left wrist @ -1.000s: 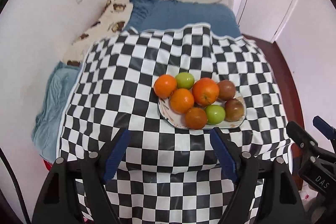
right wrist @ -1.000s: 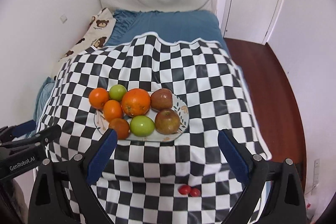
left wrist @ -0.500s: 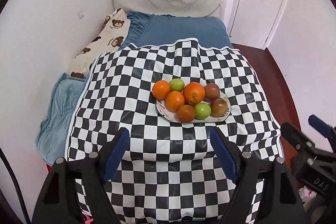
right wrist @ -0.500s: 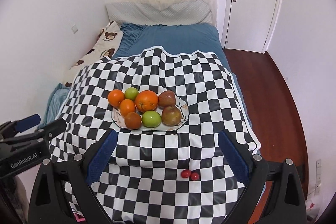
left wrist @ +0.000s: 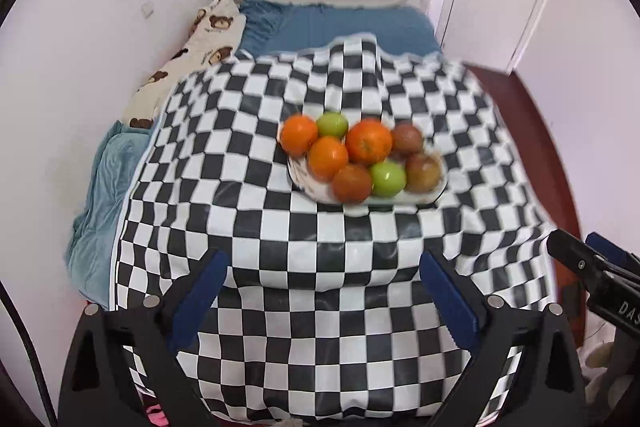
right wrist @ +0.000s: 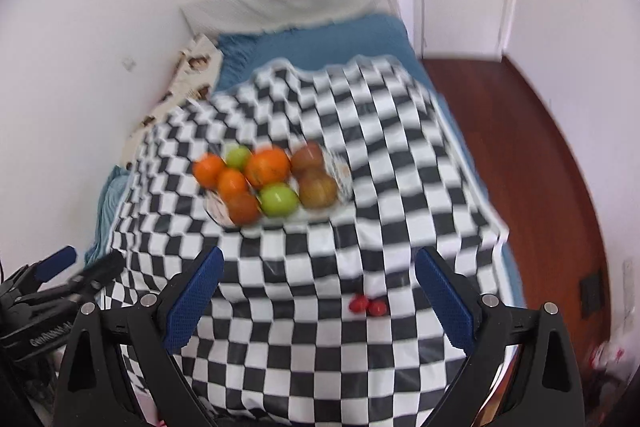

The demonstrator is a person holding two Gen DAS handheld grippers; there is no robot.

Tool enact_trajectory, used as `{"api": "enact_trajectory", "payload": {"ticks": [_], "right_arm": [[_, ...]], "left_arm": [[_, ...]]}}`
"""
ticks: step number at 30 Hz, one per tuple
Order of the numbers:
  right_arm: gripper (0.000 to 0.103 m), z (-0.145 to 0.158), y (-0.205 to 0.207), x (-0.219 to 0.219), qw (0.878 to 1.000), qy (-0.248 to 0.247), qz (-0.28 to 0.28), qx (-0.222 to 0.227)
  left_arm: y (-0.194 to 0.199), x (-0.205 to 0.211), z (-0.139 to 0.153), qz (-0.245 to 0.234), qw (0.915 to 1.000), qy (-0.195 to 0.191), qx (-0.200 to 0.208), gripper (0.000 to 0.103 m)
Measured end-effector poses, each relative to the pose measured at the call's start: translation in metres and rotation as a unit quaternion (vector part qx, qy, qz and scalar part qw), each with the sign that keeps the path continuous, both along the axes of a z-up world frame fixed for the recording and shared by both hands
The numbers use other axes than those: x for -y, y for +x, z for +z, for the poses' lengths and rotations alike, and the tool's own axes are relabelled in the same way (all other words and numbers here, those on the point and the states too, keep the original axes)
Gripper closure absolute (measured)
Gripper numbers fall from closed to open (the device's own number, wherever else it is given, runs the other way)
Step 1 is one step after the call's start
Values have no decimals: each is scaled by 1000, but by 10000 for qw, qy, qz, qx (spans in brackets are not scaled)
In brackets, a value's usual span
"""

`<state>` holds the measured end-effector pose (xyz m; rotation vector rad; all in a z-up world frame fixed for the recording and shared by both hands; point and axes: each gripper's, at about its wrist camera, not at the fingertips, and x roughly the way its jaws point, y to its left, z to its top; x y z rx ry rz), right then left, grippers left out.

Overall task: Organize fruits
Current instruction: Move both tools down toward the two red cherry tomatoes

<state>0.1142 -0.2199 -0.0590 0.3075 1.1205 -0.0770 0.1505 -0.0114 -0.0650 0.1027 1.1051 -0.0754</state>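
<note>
Plate (left wrist: 434,191) of fruit sits on the checkered cloth (left wrist: 280,247), ahead of both hand-held grippers and well apart from them; three oranges, one being the large orange (left wrist: 368,142), two green apples, e.g. (left wrist: 387,179), and three reddish-brown fruits heaped together, touching; smooth, round, likely to roll if nudged. Two small red fruits (right wrist: 367,305) lie loose on the cloth, just ahead of the right hand-held gripper (right wrist: 316,303), between its fingers in view; not yet on the plate. Left hand-held gripper (left wrist: 322,303): jaws have just been opening, now wide apart, nothing between them; right one also apart and empty. Since a second ago the plate looks farther off in both views; reads as a pull-back, perhaps toward the strays. Cloth covers a bed (left wrist: 340,27).
</note>
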Motion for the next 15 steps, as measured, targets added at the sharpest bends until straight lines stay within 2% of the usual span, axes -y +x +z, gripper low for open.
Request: {"api": "enact_trajectory", "payload": {"ticks": [5,6,7,8,10,12,15], "right_arm": [[5,-91,-1,35,9956,462,-342,-738],[7,-116,-3,46,9921,739,-498,-881],[18,-132,-4,54,9886,946,-627,-987],[34,-150,-5,60,9841,1149,-742,-1130],[42,-191,-5,73,9738,1475,-985,-1424],[48,-218,-6,78,9692,1545,-1072,-1589],[52,-243,-8,80,9648,1559,-1100,-1811]], "left_arm": [[15,24,-59,-188,9977,242,-605,4],[18,30,-72,-262,9966,236,-751,4],[19,35,-83,-299,9956,292,-837,4],[21,41,-93,-356,9943,374,-928,4],[24,54,-112,-503,9915,409,-1131,4],[26,66,-133,-616,9882,473,-1323,4],[26,78,-156,-716,9836,571,-1554,4]]}}
